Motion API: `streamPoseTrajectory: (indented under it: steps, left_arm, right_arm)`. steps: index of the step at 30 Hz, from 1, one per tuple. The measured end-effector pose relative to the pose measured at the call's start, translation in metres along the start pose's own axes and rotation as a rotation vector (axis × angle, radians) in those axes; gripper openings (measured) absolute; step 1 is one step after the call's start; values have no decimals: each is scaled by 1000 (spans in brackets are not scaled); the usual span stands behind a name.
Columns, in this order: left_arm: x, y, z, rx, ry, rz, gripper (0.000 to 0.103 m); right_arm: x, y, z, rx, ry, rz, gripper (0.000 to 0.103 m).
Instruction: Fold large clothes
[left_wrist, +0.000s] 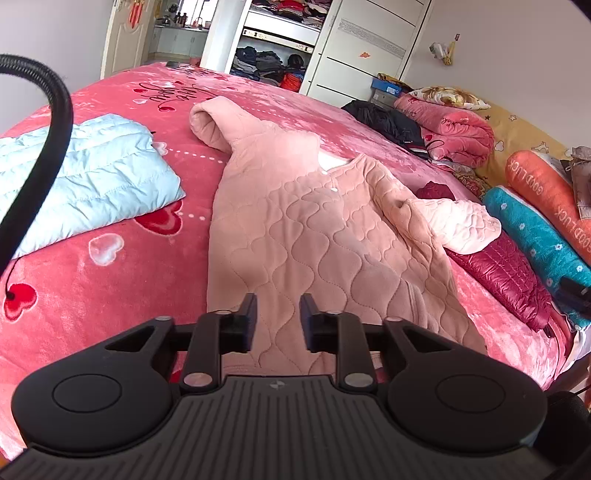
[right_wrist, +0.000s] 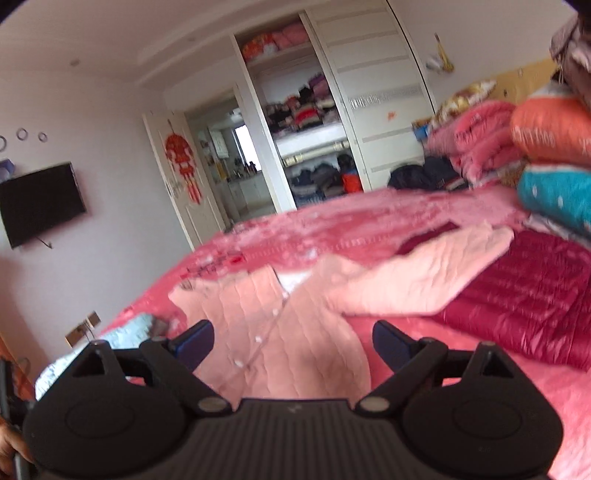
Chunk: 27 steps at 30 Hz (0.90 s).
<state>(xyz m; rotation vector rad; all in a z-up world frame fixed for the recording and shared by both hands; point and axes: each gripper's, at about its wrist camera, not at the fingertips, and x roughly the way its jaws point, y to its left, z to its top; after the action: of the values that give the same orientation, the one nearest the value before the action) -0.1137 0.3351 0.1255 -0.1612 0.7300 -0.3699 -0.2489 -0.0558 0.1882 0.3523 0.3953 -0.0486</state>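
From the left wrist, the left gripper (left_wrist: 278, 317) hangs over the near hem of the pink jacket (left_wrist: 295, 236), its jaws part-way apart with nothing between them, the pads clear of the cloth. The jacket lies spread face up on the red blanket (left_wrist: 110, 306), one sleeve (left_wrist: 210, 122) reaching toward the far side, the other sleeve (left_wrist: 461, 225) folded over onto a maroon jacket (left_wrist: 513, 280) at the right. A folded blue jacket (left_wrist: 92, 177) sits to the left, apart from the pink one, with a black hose (left_wrist: 44, 147) curving in front of it. Rolled quilts (left_wrist: 535, 229) line the right edge, and an open wardrobe (left_wrist: 273, 51) stands beyond the bed. From the right wrist, blurred, the right gripper (right_wrist: 293, 343) is spread wide above the jacket (right_wrist: 295, 332), gripping nothing. The sleeve (right_wrist: 424, 280) rests on the maroon jacket (right_wrist: 535, 295). A television (right_wrist: 40, 203) hangs on the left wall, a red ornament (right_wrist: 183, 162) on the door.
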Motion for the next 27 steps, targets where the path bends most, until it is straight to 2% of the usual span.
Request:
streamPoseTrajectory:
  steps: [1, 5, 6, 8, 9, 11, 14, 15, 16, 17, 18, 19, 20, 21, 22, 27]
  left_arm:
    - [6, 0, 2, 6, 3, 11, 58]
    - [41, 7, 7, -14, 40, 42, 69]
    - [51, 10, 7, -31, 48, 51, 76]
    - [72, 19, 6, -69, 62, 58, 78]
    - [82, 22, 5, -90, 71, 57, 81]
    - [101, 27, 2, -124, 92, 56, 83]
    - [126, 25, -4, -148, 123, 63, 81]
    - [129, 22, -4, -143, 117, 67, 79]
    - [132, 20, -4, -141, 113, 67, 70]
    - [135, 19, -4, -143, 113, 66, 62]
    - [136, 18, -4, -149, 118, 63, 39]
    - [137, 17, -3, -159, 126, 60, 32]
    - [137, 15, -2, -156, 126, 65, 27]
    - [134, 12, -1, -145, 124, 67, 15]
    - [132, 9, 0, -137, 120, 65, 11]
    - [106, -2, 10, -109, 86, 44, 8]
  right_arm:
    - [19, -4, -14, 10, 55, -20, 92]
    - [75, -27, -47, 127, 254, -18, 83]
    - [82, -32, -55, 152, 292, -32, 82]
    - [92, -41, -61, 206, 325, -48, 76]
    - [97, -48, -64, 254, 341, -27, 76]
    - [105, -57, -71, 352, 366, 37, 66]
    - [122, -54, -80, 385, 433, 89, 64]
    - [126, -51, -82, 373, 437, 90, 64]
    - [128, -48, -82, 356, 432, 98, 63]
    - [131, -45, -82, 351, 430, 115, 57]
    - [135, -44, -82, 358, 436, 133, 50]
    - [138, -43, -83, 366, 444, 133, 34]
    - [140, -42, -85, 369, 453, 137, 24]
    - [141, -40, -84, 362, 456, 137, 22]
    - [141, -39, -82, 354, 454, 135, 18]
    - [120, -30, -63, 325, 379, 155, 12]
